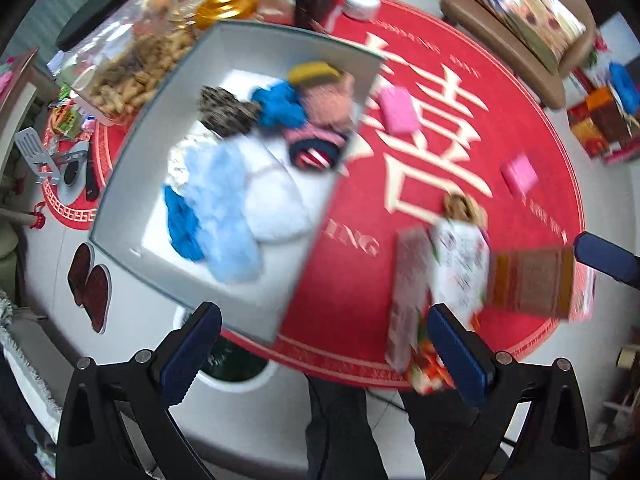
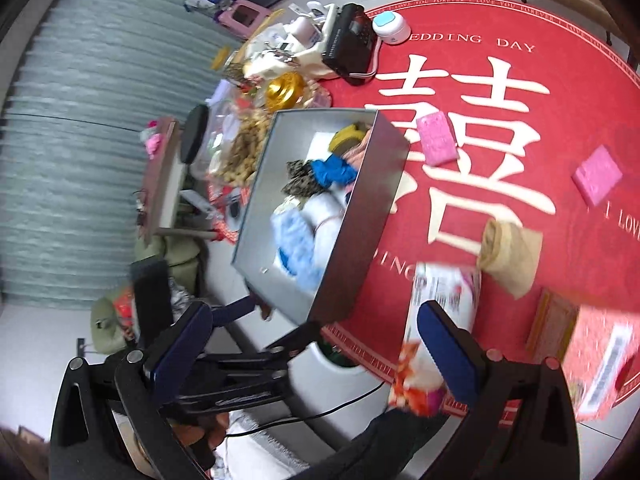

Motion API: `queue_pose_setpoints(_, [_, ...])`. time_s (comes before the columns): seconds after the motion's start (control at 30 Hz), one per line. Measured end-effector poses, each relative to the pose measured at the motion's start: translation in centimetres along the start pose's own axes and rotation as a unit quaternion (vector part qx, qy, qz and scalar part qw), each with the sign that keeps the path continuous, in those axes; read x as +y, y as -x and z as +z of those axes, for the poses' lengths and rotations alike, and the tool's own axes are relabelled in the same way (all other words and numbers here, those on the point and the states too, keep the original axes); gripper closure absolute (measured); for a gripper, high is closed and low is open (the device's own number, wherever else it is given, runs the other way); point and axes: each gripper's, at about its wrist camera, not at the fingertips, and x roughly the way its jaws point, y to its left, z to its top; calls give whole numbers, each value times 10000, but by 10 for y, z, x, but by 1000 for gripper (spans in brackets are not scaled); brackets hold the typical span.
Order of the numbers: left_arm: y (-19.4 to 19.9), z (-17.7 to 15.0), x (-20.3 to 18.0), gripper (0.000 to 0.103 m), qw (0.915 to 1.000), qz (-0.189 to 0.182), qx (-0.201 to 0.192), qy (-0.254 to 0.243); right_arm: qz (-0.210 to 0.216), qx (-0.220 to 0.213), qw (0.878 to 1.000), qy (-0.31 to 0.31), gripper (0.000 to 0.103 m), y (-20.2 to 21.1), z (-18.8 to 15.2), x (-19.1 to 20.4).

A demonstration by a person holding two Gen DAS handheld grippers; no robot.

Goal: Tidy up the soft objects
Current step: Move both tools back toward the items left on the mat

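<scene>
Box: grey open cardboard box (image 1: 132, 168) of soft cloths, on round red tablecloth (image 1: 460, 152).
Left gripper (image 1: 324, 348): jaws apart, empty, near box.
Right gripper (image 2: 316, 344): jaws apart, empty.
Pink sponges (image 2: 436, 140): right of box.

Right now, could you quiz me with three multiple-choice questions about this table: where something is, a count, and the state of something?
1. Where does the blue fluffy cloth lie?
A. inside the grey box
B. on the red mat
C. on the chair

2. How many pink sponge-like blocks rest on the red mat?
A. one
B. two
C. four

3. How does the left gripper stand?
A. shut on a sock
B. open and empty
C. shut on the box

Answers: 1 A, the cloth sits within the box walls. 2 B, one pink block lies near the box, another farther right. 3 B, its blue pads are wide apart with nothing between.
</scene>
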Motion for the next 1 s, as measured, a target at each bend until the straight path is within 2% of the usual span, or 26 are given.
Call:
queue_pose_setpoints(0.17, [0, -22, -42, 0, 9980, -315, 312, -461, 211, -214, 9995, -19, 0, 44, -42, -18])
queue_pose_setpoints(0.3, [2, -28, -79, 0, 9937, -523, 399, -908, 133, -408, 9987, -268, 0, 81, -68, -44])
queue_pose_setpoints(0.43, [7, -15, -105, 0, 9930, -602, 310, -969, -491, -712, 9950, -505, 0, 125, -82, -75])
queue_pose_setpoints(0.53, [10, 7, -122, 0, 9941, -586, 138, -898, -1131, -1069, 9840, -869, 0, 156, -84, -105])
queue_pose_setpoints(0.67, [-2, 40, -151, 0, 9927, -235, -2, -1185, -1899, -1276, 9650, -1286, 0, 178, -73, -144])
queue_pose_setpoints(0.77, [-21, 61, -170, 0, 9889, -5, 26, -1486, -2177, -1195, 9590, -1363, 0, 175, -56, -169])
queue_pose_setpoints(0.83, [-38, 74, -174, 0, 9872, 7, 239, -1575, -2027, -1044, 9636, -1398, 0, 167, -41, -184])
queue_pose_setpoints(0.9, [-48, 83, -167, 0, 9897, -21, 373, -1383, -1793, -786, 9715, -1334, 0, 152, -17, -198])
queue_pose_setpoints(1.0, [-41, 89, -150, 0, 9937, 303, 49, -1077, -1501, -427, 9804, -1203, 0, 124, 16, -206])
